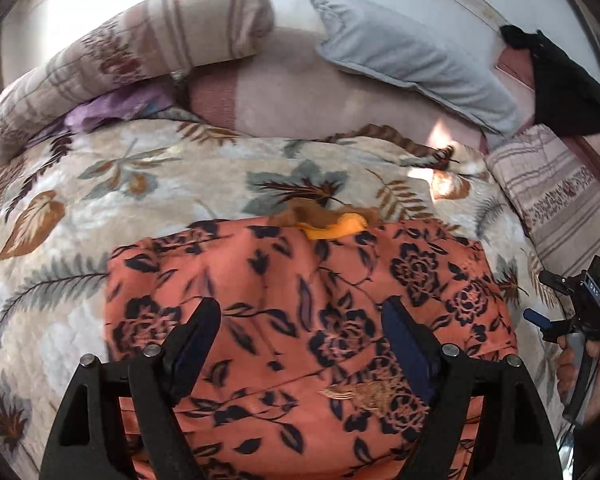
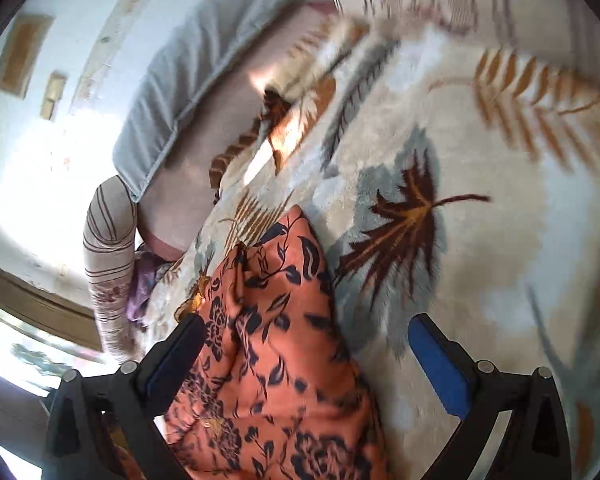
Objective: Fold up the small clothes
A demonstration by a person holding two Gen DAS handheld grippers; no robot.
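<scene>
Lying folded on leaf-print blanket: orange garment with black floral print, wrinkled, yellow lining peeking at far edge. Left gripper above garment, jaws wide, nothing between pads. Right gripper also spread wide; garment corner beneath, bunched beside its left finger, not clamped. Grey pillow farther back.
</scene>
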